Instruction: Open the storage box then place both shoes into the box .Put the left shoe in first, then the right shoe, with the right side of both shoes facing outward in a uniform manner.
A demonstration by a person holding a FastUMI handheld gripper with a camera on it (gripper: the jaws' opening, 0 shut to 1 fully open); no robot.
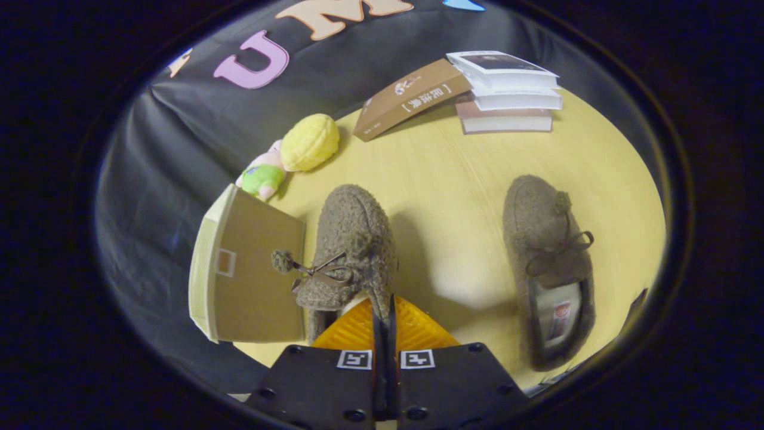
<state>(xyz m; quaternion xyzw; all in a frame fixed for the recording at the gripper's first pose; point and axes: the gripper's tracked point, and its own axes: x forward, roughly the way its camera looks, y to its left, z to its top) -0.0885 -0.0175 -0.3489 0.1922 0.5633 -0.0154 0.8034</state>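
Shoes look soft and light; our tool (384,310) pinches the left shoe (349,251) at its heel rim, beside the box (250,269).

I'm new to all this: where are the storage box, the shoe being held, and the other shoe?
storage box (256,275): gripper view, brown front panel.
held shoe (355,233): gripper view, fuzzy toe top.
other shoe (537,221): gripper view, fuzzy upper.
gripper (385,313): gripper view, fingers pinching the shoe's collar.
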